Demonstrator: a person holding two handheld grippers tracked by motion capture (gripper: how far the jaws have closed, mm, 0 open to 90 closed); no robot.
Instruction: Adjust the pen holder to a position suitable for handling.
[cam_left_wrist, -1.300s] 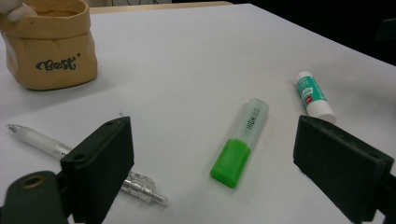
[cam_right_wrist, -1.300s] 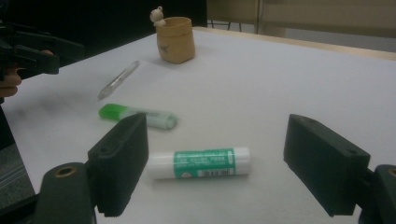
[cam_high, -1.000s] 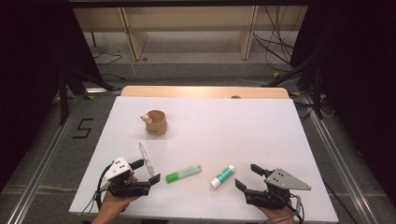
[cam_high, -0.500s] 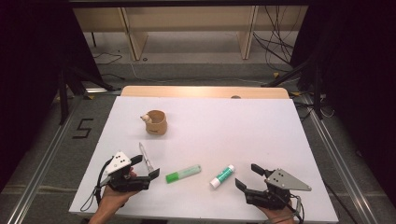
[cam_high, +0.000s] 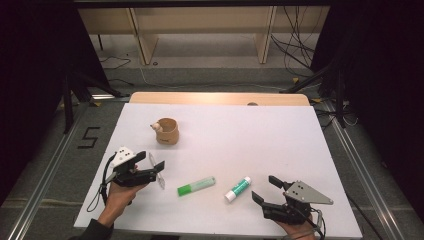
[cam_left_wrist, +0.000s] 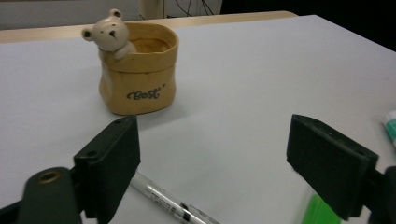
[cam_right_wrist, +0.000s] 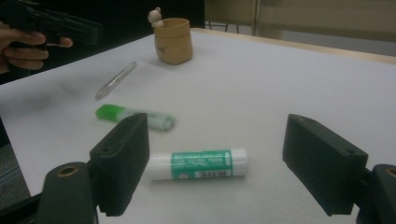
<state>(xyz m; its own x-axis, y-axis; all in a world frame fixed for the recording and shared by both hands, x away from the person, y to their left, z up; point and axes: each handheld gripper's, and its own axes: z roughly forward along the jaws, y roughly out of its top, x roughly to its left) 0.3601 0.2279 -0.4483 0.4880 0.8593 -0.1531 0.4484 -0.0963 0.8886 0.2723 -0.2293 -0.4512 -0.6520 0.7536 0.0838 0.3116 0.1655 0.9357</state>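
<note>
Our left gripper (cam_high: 150, 167) hangs with its jaws spread wide above the pen (cam_high: 157, 172), holding nothing. In the left gripper view the pen (cam_left_wrist: 173, 205) lies on the table (cam_high: 260, 140) low between the jaws, nearer the left one, its clear barrel slanting away toward the bottom edge. Whether the jaws touch it we cannot tell.

Beyond the pen stands the cup (cam_left_wrist: 138, 70), upright, with a small bear figure on its rim; in the high view the cup (cam_high: 166, 131) sits well behind our left gripper. Just to the right of the pen lies the highlighter (cam_high: 196, 185), and farther right the glue stick (cam_high: 238, 189), the two apart.

Our right gripper (cam_high: 266, 190) is also wide and empty, resting near the table's front edge. In the right gripper view the glue stick (cam_right_wrist: 196, 164) lies flat between its jaws, closer to the left one, with the highlighter (cam_right_wrist: 135, 116) behind it.
</note>
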